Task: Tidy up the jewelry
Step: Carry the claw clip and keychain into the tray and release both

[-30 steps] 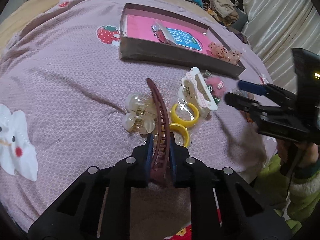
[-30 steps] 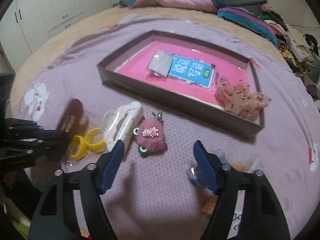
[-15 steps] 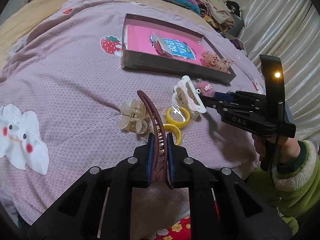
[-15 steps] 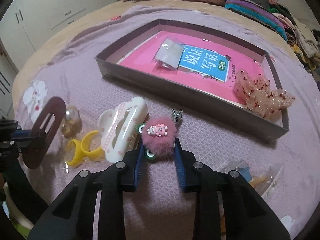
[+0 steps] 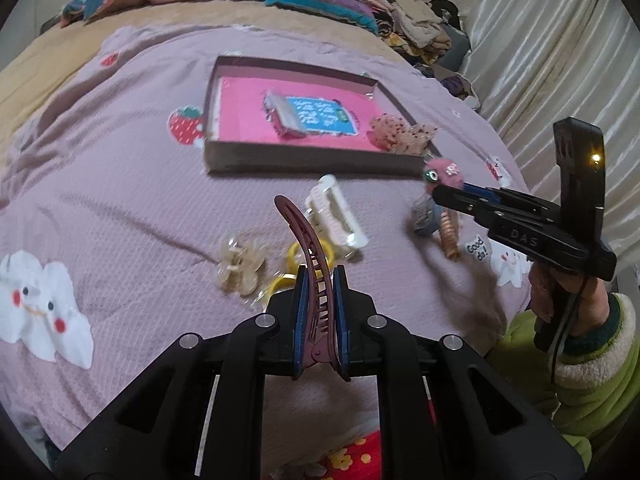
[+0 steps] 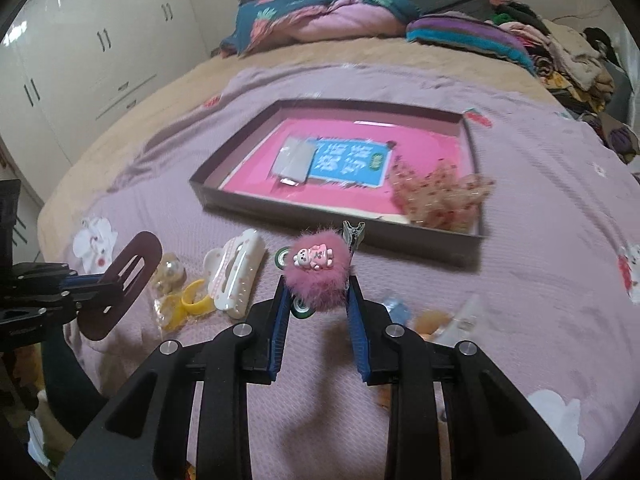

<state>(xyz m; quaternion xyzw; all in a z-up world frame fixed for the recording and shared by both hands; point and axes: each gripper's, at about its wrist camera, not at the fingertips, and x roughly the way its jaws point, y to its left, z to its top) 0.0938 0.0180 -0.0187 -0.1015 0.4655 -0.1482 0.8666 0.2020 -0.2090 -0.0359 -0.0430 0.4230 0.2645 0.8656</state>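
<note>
My left gripper (image 5: 319, 280) is shut on a long maroon hair clip (image 5: 310, 248) and holds it above the bed; the clip also shows in the right wrist view (image 6: 124, 284). My right gripper (image 6: 318, 292) is shut on a pink fluffy pom-pom clip (image 6: 316, 270), lifted above the bedspread; it shows in the left wrist view (image 5: 442, 174) near the box's front right corner. The shallow brown box (image 5: 304, 158) with a pink lining holds a blue card and a sequinned bow (image 6: 440, 196).
On the purple bedspread lie a white claw clip (image 5: 336, 216), yellow rings (image 5: 298, 256), a clear claw clip (image 5: 238, 266) and small packets (image 5: 434, 220). Folded clothes and quilts lie at the bed's far side. A curtain hangs at the right.
My right gripper closed on the pink pom-pom clip and lifted it toward the box. My left gripper rose and pulled back with the maroon clip.
</note>
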